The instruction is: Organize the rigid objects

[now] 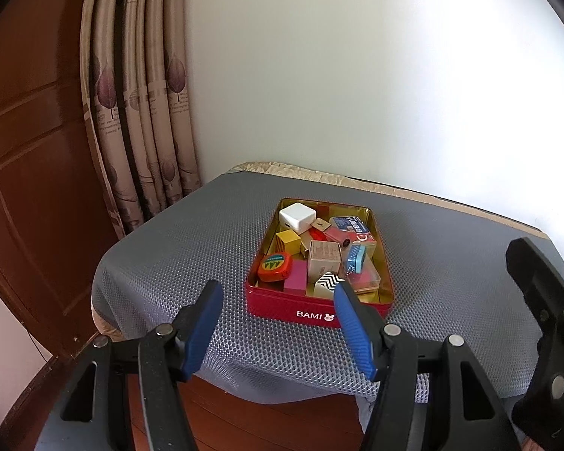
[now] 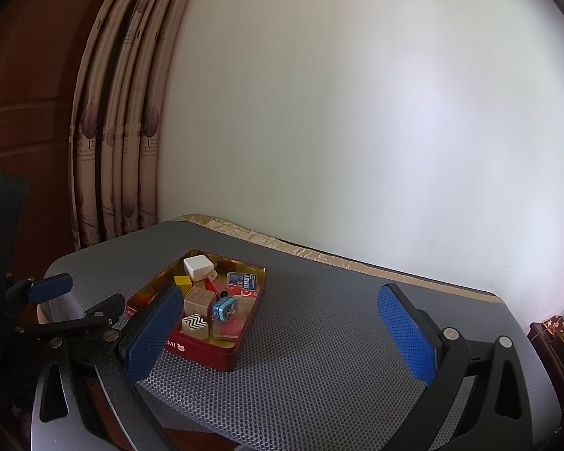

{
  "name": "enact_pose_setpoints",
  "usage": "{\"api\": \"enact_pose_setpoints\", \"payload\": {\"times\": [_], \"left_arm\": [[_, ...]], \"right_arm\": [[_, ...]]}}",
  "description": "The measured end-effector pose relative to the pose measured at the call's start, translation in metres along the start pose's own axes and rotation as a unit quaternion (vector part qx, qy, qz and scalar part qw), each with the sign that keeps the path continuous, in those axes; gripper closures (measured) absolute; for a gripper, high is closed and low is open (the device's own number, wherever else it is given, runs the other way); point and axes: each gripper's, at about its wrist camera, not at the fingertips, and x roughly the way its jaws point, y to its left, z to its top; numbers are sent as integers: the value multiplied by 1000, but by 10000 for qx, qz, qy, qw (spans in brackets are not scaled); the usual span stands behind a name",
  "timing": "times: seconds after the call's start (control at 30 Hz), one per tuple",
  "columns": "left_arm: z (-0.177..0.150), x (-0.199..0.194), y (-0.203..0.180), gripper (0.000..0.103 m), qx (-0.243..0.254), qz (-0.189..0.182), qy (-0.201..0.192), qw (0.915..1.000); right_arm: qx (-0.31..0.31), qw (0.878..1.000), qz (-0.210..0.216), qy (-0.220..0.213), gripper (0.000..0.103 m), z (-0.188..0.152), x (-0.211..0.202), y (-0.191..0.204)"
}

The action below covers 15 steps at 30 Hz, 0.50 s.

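A red BAMI tin (image 1: 312, 310) stands on the grey mesh-covered table (image 1: 191, 240). It holds several small items: a white charger cube (image 1: 296, 217), an orange tape measure (image 1: 275, 266), a yellow block (image 1: 288, 239), a beige carton (image 1: 322, 258), a zigzag-patterned cube (image 1: 328, 284) and a blue tin (image 1: 354, 258). My left gripper (image 1: 278, 300) is open and empty, just in front of the tin. My right gripper (image 2: 282, 319) is open and empty, to the right of the tin (image 2: 222, 353); the charger (image 2: 197, 267) shows there too.
A white wall (image 1: 357, 75) backs the table. Curtains (image 1: 139, 112) and a wooden door (image 1: 30, 150) stand at the left. Cluttered items (image 2: 560, 329) sit off the table's right end. The table (image 2: 338, 357) has bare mat right of the tin.
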Motion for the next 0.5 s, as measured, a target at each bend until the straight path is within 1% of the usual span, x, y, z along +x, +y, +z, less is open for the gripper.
{"api": "enact_pose_setpoints", "payload": {"times": [0.17, 0.5], "left_arm": [[0, -2, -2, 40, 36, 23, -52, 10000], [1, -5, 1, 40, -87, -8, -81, 9999]], "right_arm": [[13, 10000, -5, 13, 1, -1, 0, 0], [41, 10000, -49, 23, 1, -2, -2, 2]]}}
